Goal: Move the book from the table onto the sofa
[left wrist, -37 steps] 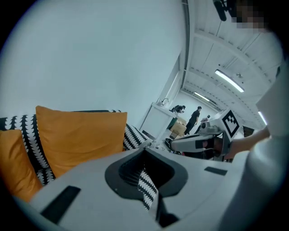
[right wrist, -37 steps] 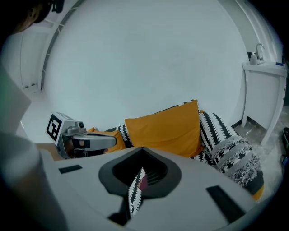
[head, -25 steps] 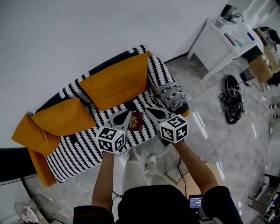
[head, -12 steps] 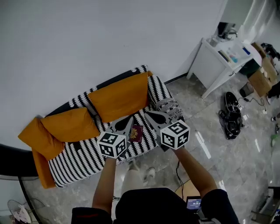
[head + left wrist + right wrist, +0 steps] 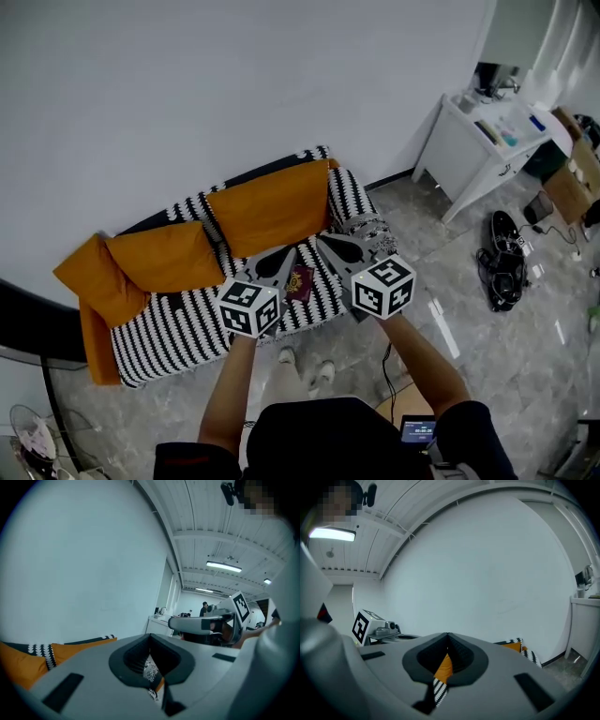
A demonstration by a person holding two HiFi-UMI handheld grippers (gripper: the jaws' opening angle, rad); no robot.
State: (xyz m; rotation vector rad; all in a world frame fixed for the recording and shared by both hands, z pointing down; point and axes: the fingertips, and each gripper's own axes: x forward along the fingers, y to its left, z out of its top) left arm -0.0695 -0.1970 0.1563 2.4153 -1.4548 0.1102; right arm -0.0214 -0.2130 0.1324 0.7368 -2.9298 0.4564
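White wall [image 5: 234, 84]: fills the upper head view, bare. Grey glossy floor [image 5: 487, 328]: spreads to the right and below. Sofa [image 5: 178, 328]: backs onto the wall, wears a black-and-white striped cover, carries orange cushions [image 5: 272, 204] along its back. White table [image 5: 459, 145]: stands by the wall, well apart from the sofa's right end. Left gripper [image 5: 287, 253] and right gripper [image 5: 325, 242]: held out side by side, overlapping the seat's right half in the head view, tips towards the backrest, marker cubes nearest the person. Jaws of each pressed together, plain in its own gripper view, nothing pinched; only striped cover and orange cushion glimpsed past the tips. Book [image 5: 300, 281]: dark red, lies flat on the striped seat, showing between the two grippers, gripped by neither.
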